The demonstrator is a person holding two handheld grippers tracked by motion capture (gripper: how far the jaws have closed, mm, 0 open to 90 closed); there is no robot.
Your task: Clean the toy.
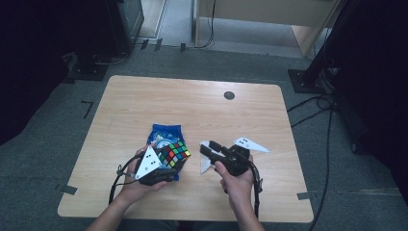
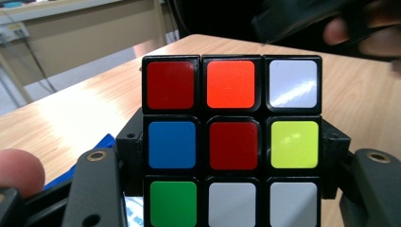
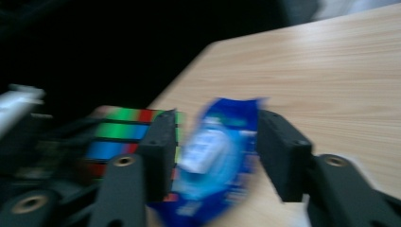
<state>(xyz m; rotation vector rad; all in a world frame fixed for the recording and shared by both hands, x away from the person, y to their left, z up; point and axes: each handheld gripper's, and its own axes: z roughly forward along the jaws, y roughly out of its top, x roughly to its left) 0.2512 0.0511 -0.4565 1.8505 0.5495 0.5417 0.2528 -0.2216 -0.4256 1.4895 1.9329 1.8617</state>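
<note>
We see the left gripper (image 1: 166, 166) clamping the puzzle cube (image 2: 231, 142) squarely between its fingers (image 2: 97, 189), lifted just over the blue packet (image 1: 166, 134). Our right gripper (image 1: 208, 148) sits near, fingers (image 3: 158, 142) wide apart, the packet framed between them but untouched.

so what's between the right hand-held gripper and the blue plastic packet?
Only bare wooden table shows in the high view between the right hand-held gripper and the blue plastic packet; the right gripper view frames the packet between open jaws.
</note>
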